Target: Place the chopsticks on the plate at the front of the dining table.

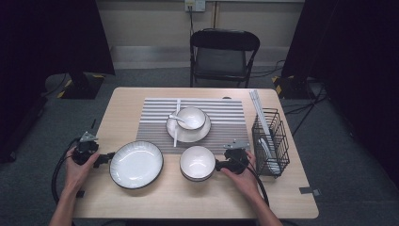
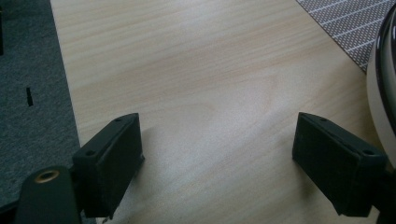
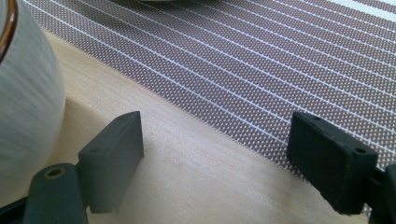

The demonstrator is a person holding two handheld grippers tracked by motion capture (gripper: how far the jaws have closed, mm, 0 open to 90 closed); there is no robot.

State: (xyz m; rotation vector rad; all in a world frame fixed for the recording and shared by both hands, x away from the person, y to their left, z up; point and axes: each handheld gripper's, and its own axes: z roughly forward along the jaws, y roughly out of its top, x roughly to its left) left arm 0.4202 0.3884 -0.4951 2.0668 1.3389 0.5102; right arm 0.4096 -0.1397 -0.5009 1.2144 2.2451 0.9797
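Left hand (image 1: pixel 81 165) grips left gripper (image 1: pixel 102 158) low at table's left side, jaws spread wide, nothing between them. Right hand (image 1: pixel 243 173) holds right gripper (image 1: pixel 220 165) low at right, jaws likewise wide apart, empty. Both forearms enter from bottom edge.

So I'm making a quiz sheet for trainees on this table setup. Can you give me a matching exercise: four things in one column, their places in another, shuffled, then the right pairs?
Things:
1. large plate
2. wire basket
3. spoon
4. folding chair

Places:
A. beyond the table's far edge
B. on the small plate, beside its bowl, on the striped mat
C. near the left claw, on bare wood
D. at the table's right side, holding white sticks

Pairs: 1-C, 2-D, 3-B, 4-A
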